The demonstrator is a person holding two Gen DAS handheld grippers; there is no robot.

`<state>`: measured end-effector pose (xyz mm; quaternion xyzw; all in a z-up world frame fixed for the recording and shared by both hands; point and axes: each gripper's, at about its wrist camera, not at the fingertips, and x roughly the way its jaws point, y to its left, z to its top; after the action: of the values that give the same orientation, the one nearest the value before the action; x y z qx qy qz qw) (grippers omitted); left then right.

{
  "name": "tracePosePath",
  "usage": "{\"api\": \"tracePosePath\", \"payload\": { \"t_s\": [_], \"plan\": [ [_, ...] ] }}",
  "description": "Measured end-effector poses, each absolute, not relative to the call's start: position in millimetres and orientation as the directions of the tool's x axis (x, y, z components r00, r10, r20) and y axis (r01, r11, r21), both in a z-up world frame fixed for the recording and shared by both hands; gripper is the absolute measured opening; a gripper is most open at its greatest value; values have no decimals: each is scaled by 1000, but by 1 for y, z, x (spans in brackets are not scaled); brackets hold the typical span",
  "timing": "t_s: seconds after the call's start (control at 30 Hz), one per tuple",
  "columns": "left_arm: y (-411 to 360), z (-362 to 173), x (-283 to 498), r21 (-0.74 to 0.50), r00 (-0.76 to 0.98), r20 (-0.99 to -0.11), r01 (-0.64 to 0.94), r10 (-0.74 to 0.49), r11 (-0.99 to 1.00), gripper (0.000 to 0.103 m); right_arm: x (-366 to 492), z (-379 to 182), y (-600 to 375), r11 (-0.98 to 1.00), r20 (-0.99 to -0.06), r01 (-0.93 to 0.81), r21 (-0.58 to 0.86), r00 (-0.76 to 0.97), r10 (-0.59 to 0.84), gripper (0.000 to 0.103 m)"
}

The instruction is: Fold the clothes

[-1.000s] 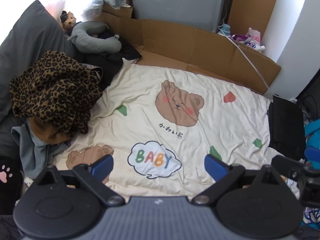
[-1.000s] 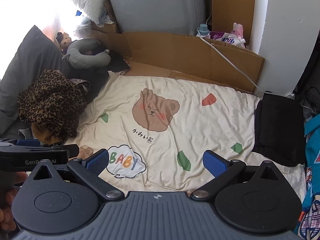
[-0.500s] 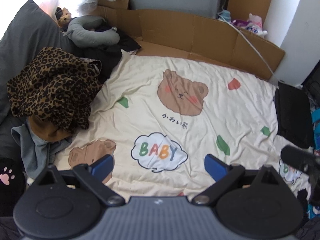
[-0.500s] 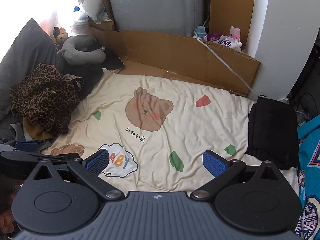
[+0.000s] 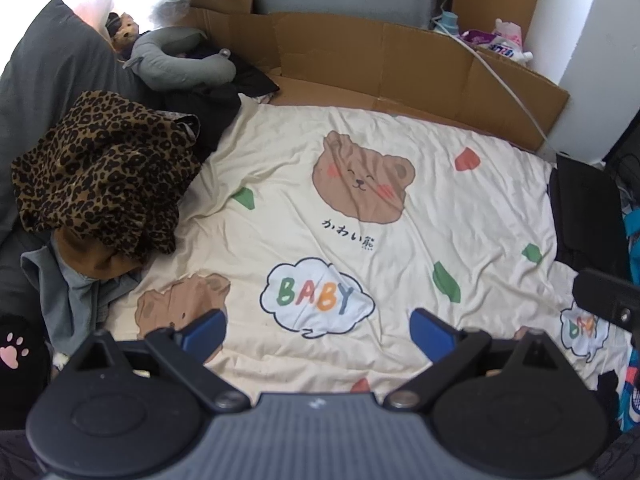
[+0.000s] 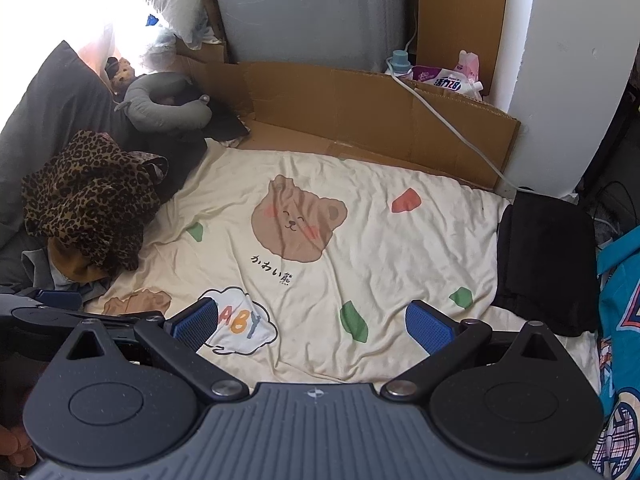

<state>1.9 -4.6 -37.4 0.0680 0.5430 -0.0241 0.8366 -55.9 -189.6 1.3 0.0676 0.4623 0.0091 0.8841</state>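
I am hovering my left gripper [image 5: 318,330] and right gripper [image 6: 312,320], both spread wide and empty, over the cream bedsheet [image 5: 400,152], judging the heaped leopard-print garment [image 5: 104,172], far left, nearer my left one.

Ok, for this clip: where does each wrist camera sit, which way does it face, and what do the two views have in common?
Left wrist: behind the open left gripper, looking down and forward over the cream bear sheet; part of the other gripper shows at the right edge.
Right wrist: behind the open right gripper, facing the same way from further right; fingertips show at lower left.
Shared: the sheet, the leopard-print garment at left, the folded black garment at right, the cardboard behind.
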Motion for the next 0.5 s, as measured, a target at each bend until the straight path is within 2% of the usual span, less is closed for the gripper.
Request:
{"api": "tracePosePath", "payload": {
  "t_s": [0.5],
  "plan": [
    [1,-41,9,61,376,-926,85,25,995,100,-55,0,-189,993,-822,50,105,567,58,103]
  ]
}}
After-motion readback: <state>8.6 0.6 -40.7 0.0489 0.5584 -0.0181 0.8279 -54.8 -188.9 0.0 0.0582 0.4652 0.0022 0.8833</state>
